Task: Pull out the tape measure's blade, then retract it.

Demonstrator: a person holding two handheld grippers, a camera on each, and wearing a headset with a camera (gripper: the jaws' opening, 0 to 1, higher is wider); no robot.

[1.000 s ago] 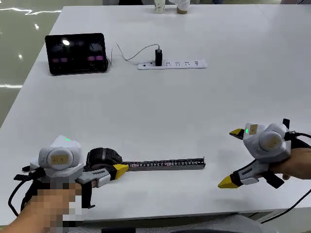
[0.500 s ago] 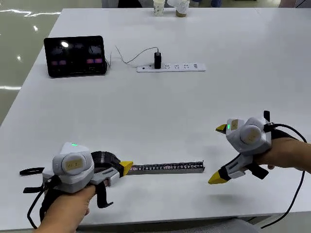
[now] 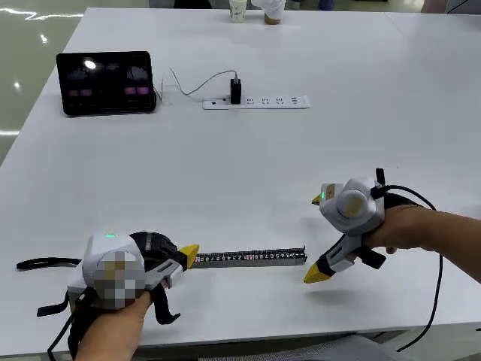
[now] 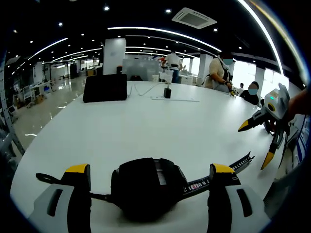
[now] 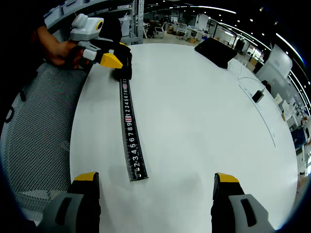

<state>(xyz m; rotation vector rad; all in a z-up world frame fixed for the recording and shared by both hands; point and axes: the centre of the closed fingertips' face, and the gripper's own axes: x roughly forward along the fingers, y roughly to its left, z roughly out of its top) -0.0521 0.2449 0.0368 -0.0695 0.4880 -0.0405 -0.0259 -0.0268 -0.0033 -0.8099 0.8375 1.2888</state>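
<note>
1. Left gripper (image 4: 149, 170), 7 o'clock in head view: jaws wide apart, flanking black rounded tape measure case (image 3: 154, 244), with a gap on each side.
2. Dark numbered blade (image 3: 248, 258): extended flat on white table (image 3: 301, 165), running toward 3 o'clock.
3. Right gripper (image 5: 156, 177), 4 o'clock: jaws spread wide, empty, blade tip lying between them.
4. Black tablet (image 3: 105, 81), 10 o'clock; white power strip (image 3: 255, 101), 12 o'clock.

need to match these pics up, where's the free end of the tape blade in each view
Head view: the blade's free end sits low, right of centre.
Left gripper view: low at the right, beyond the black case.
Right gripper view: low, left of centre, with the blade running up and away from it.
Shared landmark: the black tablet.
</note>
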